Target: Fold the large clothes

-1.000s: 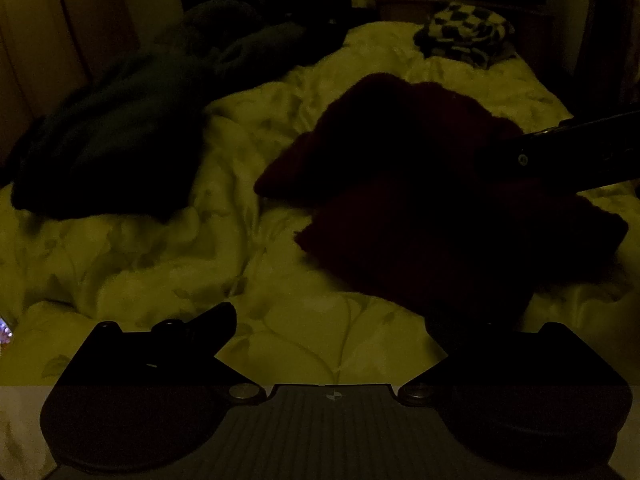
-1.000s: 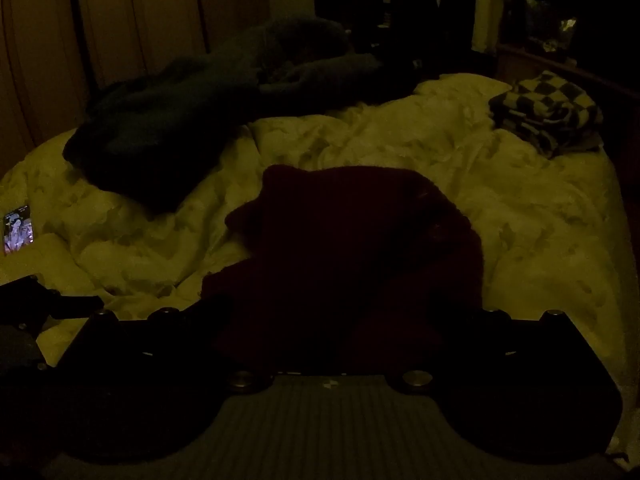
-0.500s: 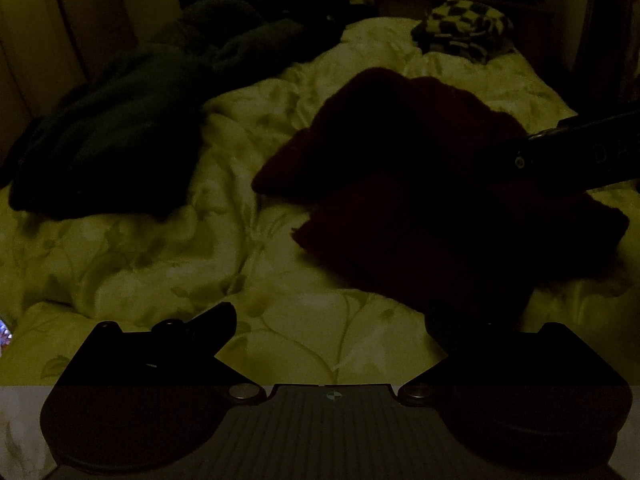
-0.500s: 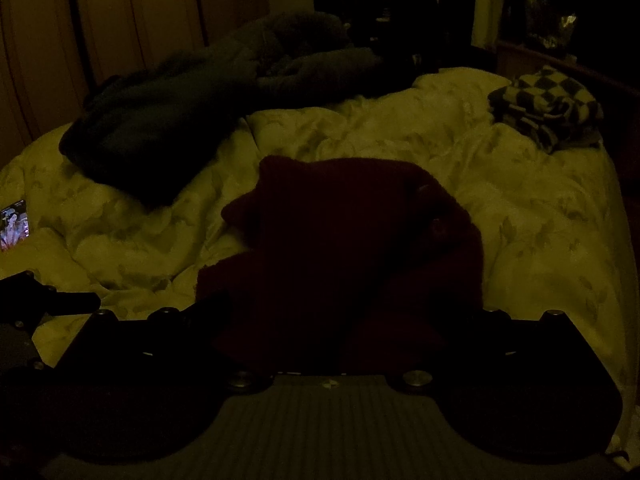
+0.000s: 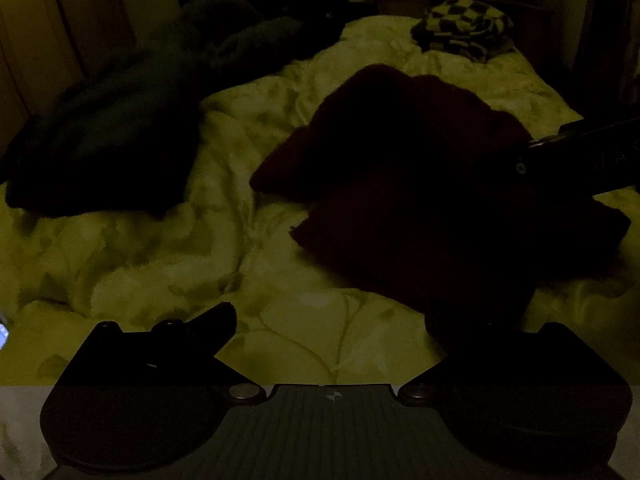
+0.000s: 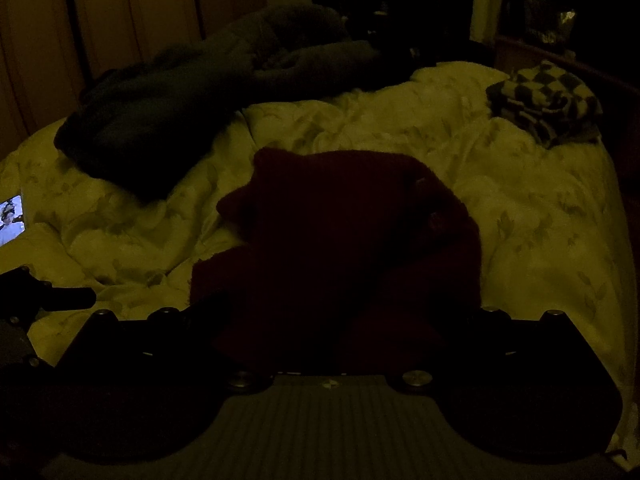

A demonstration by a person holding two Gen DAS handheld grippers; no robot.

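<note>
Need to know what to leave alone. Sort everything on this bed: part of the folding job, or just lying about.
Belongs to the job:
- dark red garment, mid-bed
- left gripper, open over the bedspread
- right gripper, at the garment's near edge; grip too dark to judge

Lying about:
- dark green heap
- checkered cloth
- lit phone screen
- pale bedspread

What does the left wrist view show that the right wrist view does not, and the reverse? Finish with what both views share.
Only the left wrist view shows the right gripper, reaching in from the right over the dark red garment.

Only the right wrist view shows a lit phone screen at the left edge of the bed, and the left gripper from the side.

Both show the red garment on the pale floral duvet, a dark pile of clothes at the left, and a folded checked item at the far right.
</note>
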